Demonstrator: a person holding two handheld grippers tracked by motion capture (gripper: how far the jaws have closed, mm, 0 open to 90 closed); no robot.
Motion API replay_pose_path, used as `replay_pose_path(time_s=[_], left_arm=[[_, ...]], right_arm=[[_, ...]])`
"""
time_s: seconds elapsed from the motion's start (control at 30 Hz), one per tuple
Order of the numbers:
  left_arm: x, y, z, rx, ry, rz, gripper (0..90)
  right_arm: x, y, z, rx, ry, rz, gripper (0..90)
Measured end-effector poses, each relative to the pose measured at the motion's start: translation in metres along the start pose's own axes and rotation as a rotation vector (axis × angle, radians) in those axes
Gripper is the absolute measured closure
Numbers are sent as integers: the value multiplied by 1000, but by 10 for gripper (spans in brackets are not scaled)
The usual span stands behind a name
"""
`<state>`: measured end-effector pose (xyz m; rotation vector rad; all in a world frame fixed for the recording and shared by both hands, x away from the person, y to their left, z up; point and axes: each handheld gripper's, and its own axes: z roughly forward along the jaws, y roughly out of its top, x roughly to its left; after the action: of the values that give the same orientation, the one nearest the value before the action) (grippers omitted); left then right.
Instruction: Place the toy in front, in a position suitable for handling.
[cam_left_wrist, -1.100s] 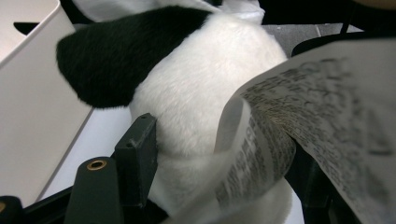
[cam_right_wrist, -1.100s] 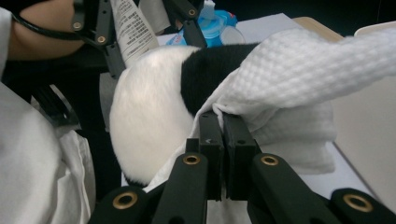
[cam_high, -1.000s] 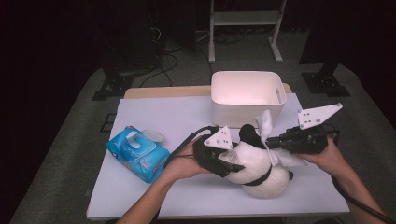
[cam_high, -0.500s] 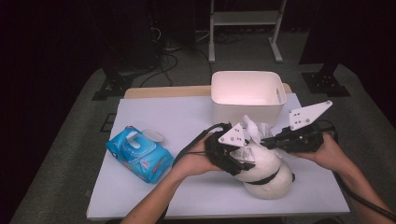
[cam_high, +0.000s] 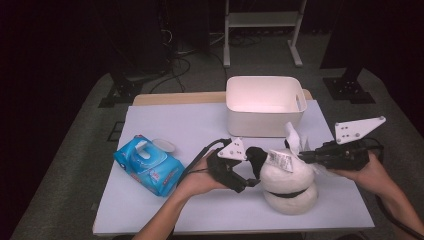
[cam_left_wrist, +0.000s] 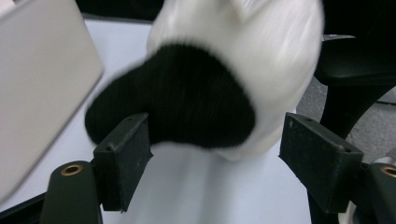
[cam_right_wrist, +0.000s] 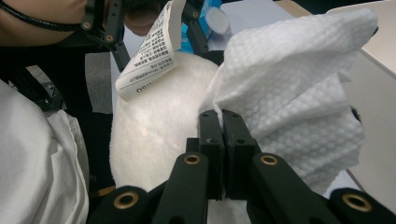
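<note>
At lower centre of the high view, a black-and-white plush toy sits on the tabletop, below the white bin. The left claw, at the toy's left, has just been opening; its pads stand apart either side of the toy's black ear, one possibly brushing it, though the left gripper view is blurred. A second ago it lay further left. The right claw is clamped tight on a white wipe against the toy's upper right, beside its paper tag. The blue wipes pack remains at left.
</note>
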<state>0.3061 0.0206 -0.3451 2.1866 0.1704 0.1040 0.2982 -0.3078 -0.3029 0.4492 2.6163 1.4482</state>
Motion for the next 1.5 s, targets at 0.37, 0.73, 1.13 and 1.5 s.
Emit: replay_pose_path(time_s=[0.37,0.73,1.13,1.5], left_arm=[[2,-4,35,-10,-82,-32,233],[9,8,6,-38,-38,-8,259],[15,8,-29,6,9,22,259],[10,-11,-22,-8,-68,-50,92]], right_arm=[[5,-7,-6,-23,5,1,874],[5,1,-1,-87,18,-2,873],[5,7,26,-88,71,-1,872],[19,14,34,-46,93,-40,872]])
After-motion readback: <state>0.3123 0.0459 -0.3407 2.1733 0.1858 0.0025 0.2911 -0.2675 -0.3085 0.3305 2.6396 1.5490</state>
